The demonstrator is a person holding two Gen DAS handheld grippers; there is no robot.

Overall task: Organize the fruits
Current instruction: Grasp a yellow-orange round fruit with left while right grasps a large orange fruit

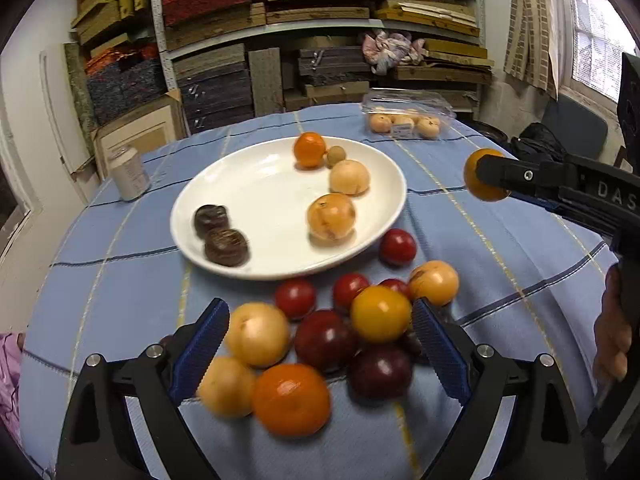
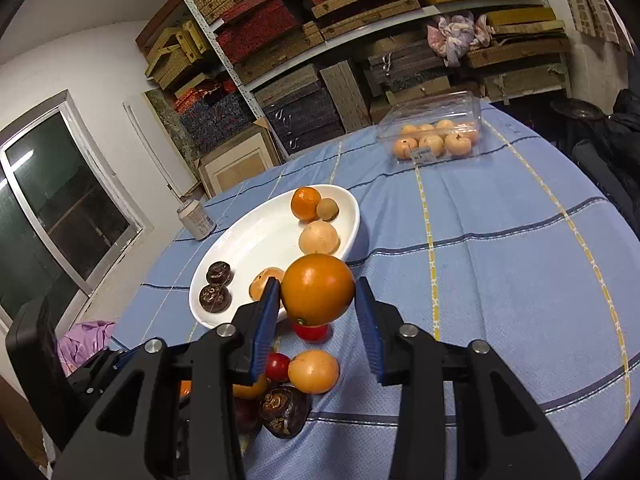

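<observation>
A white plate (image 1: 248,184) on the blue tablecloth holds an orange (image 1: 309,149), a small brown fruit, two pale yellow fruits (image 1: 331,216) and two dark brown fruits (image 1: 226,246). In front of it lies a pile of red, yellow, purple and orange fruits (image 1: 326,340). My left gripper (image 1: 320,344) is open, low over this pile, its fingers either side of it. My right gripper (image 2: 316,300) is shut on an orange fruit (image 2: 317,289), held in the air right of the plate (image 2: 248,240); it also shows in the left wrist view (image 1: 482,176).
A clear plastic box of pale fruits (image 1: 406,114) stands at the table's far side. A drink can (image 1: 128,174) stands left of the plate. Shelves stacked with boxes fill the wall behind. A pink cloth (image 2: 82,340) lies off the table's left edge.
</observation>
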